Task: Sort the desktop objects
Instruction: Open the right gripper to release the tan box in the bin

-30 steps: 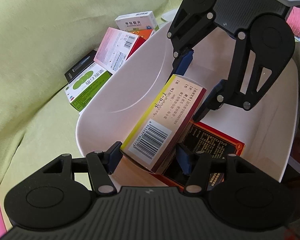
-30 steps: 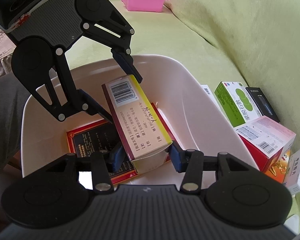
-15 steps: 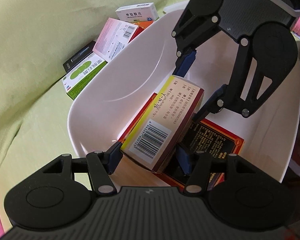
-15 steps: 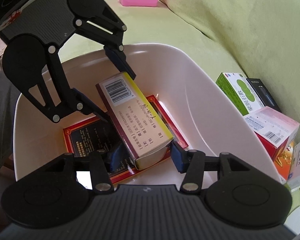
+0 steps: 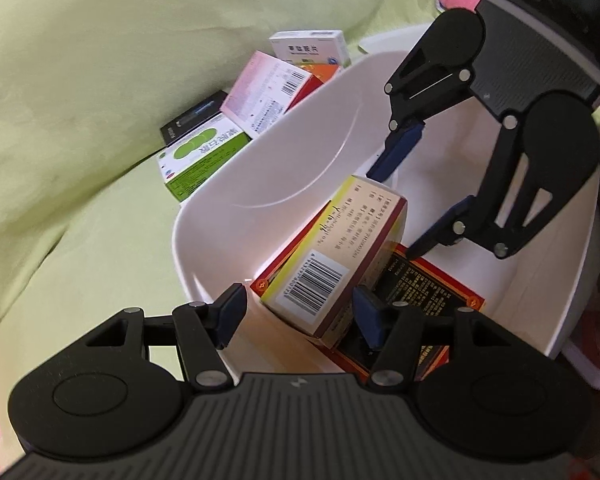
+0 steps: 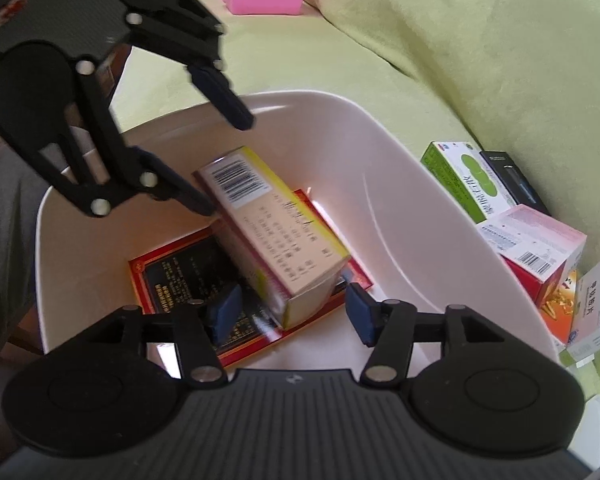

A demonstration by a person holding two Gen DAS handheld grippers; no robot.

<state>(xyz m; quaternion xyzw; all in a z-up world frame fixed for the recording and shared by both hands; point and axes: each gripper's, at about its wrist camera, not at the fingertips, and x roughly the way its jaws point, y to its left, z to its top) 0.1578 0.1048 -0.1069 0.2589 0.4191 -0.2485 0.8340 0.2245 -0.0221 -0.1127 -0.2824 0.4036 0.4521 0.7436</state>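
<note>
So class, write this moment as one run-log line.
step: boxing items | left tongs: open | right tongs: open | yellow-edged cardboard box: released in white plastic tub, atop flat red-and-black box

Soft, even daylight, fairly bright; no hard shadows. A warm glare patch sits on the inner wall of the white tub [image 5: 284, 184], repeated in the right wrist view [image 6: 396, 216]. Strong fisheye bending, corners darkened to black. Motion blur smears the green cloth [image 5: 80, 80] at left, and the yellow-edged box [image 6: 276, 236] reads soft, its print illegible. Black gripper housings in the foreground underexposed, detail lost.
</note>
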